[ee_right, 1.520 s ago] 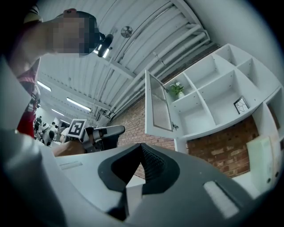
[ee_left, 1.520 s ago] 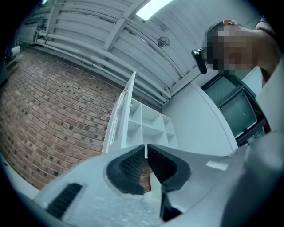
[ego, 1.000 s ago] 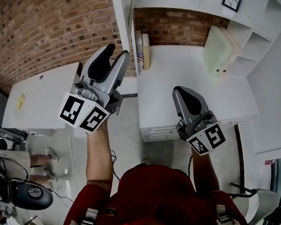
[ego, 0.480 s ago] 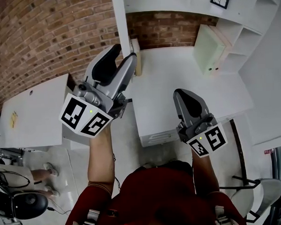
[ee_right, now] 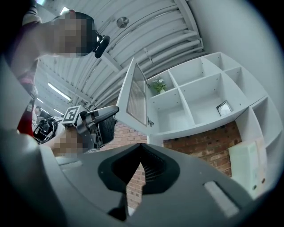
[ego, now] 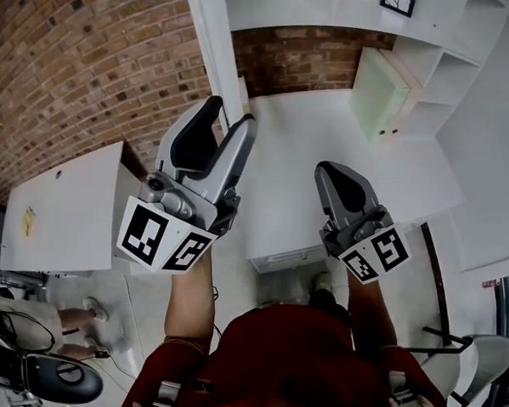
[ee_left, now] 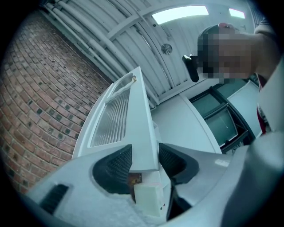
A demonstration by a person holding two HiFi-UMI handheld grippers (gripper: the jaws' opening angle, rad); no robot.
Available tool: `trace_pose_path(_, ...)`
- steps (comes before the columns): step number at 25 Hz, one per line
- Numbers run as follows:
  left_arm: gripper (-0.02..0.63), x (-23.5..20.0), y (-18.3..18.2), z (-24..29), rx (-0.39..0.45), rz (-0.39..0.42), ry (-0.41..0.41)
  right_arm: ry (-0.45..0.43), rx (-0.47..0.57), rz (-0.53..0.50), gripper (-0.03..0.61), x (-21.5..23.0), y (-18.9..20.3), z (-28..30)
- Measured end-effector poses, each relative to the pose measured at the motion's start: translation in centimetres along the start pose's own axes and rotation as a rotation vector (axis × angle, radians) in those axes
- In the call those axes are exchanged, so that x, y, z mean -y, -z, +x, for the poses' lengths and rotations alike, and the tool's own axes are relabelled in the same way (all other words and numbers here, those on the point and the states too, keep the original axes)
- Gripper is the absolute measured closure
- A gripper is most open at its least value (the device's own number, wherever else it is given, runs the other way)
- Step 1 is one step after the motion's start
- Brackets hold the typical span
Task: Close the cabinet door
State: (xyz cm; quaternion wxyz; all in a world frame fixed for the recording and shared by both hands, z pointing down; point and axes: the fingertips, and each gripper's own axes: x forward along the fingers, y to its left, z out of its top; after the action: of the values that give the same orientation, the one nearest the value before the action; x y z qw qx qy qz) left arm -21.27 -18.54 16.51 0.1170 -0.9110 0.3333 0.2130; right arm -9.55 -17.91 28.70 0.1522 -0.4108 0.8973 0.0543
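Between the pads [ee_left: 117, 164] of our left gripper [ee_left: 144, 155] stands the lower corner of the door [ee_left: 126, 111], a white leaf with a ribbed pane. It is swung well out from the cabinet [ee_right: 195, 102] and seen almost edge-on. We have those jaws spread wide. They have just been opening, and the door's thickness nearly fills the gap, with one black pad close to each face. We see no squeeze on it. From the head view, the door's edge runs down from the cabinet's left side to the left gripper's tips, over the left end of the desk [ego: 345, 143]. Our right gripper [ee_right: 141, 146] hangs well apart from the door, off to its right, above the desk's front. Its jaws meet at the tips and hold nothing, and only the brick wall [ee_right: 199, 148] shows through the slit beneath them. Beyond the door, the cabinet's open white compartments stand against the brick, with a pale green folder [ego: 376, 90] standing on the desk below them.
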Motion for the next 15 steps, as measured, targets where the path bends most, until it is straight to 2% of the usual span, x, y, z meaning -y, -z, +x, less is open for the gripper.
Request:
trace_pose_path(6, 0.417, 1.4, 1.3, 2.8, -0.011, 0.056, -0.049, -0.043, 0.028, 0.017, 0.565, 3.3, -1.0, 0.6)
trace_pose_path(15, 0.418, 2.6, 3.4, 6.7, -0.023, 0.097, -0.098, -0.097, 0.041, 0.070, 0.565, 8.1, -0.6, 1.0)
